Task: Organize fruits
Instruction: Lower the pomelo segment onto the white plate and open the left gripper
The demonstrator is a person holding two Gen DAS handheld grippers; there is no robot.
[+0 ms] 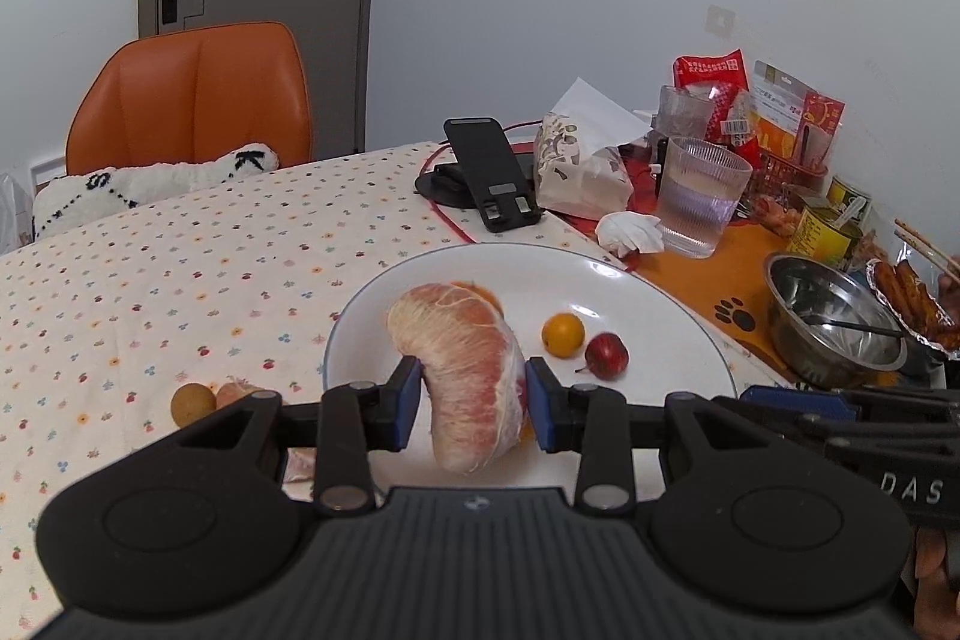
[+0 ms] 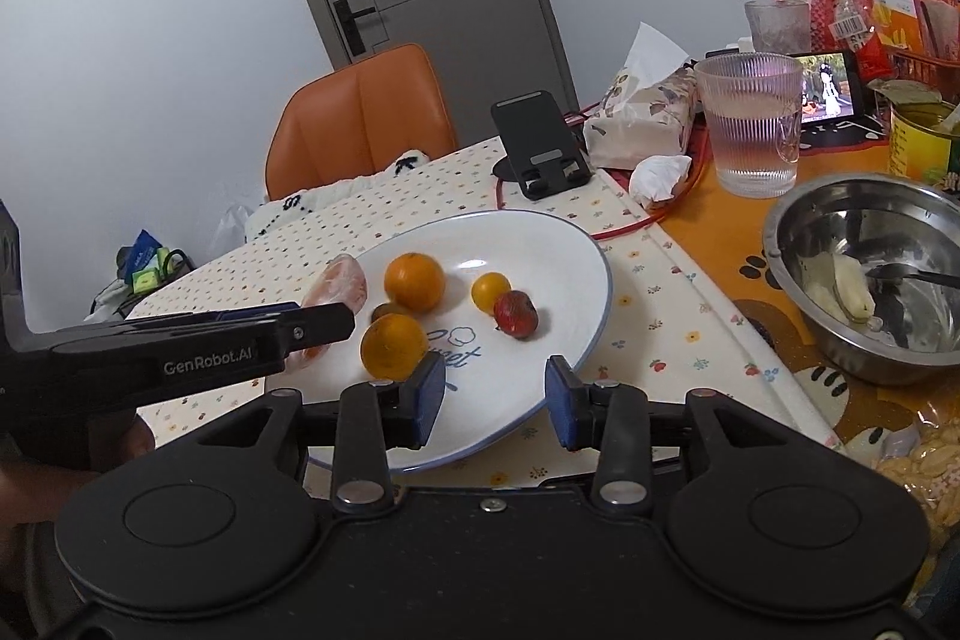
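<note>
A peeled pink pomelo segment (image 1: 456, 340) hangs just above the white plate (image 1: 648, 298), with my left gripper (image 1: 474, 400) shut on its lower part. On the plate lie a small yellow-orange fruit (image 1: 563, 334), a small red fruit (image 1: 606, 355) and an orange (image 1: 480, 293) half hidden behind the segment. In the right wrist view the plate (image 2: 558, 244) holds two oranges (image 2: 414, 281) (image 2: 393, 346), the small yellow fruit (image 2: 491, 292), the red fruit (image 2: 515, 314) and a small brown fruit (image 2: 389, 310). My right gripper (image 2: 495, 388) is open over the plate's near edge, holding nothing.
Two small brown fruits (image 1: 193, 403) (image 1: 240, 391) lie on the dotted tablecloth left of the plate. A steel bowl (image 2: 864, 274), a ribbed glass (image 2: 753, 130), a phone stand (image 2: 540, 142), a tissue pack (image 2: 648, 112) and snack bags crowd the right. An orange chair (image 1: 192, 94) stands behind.
</note>
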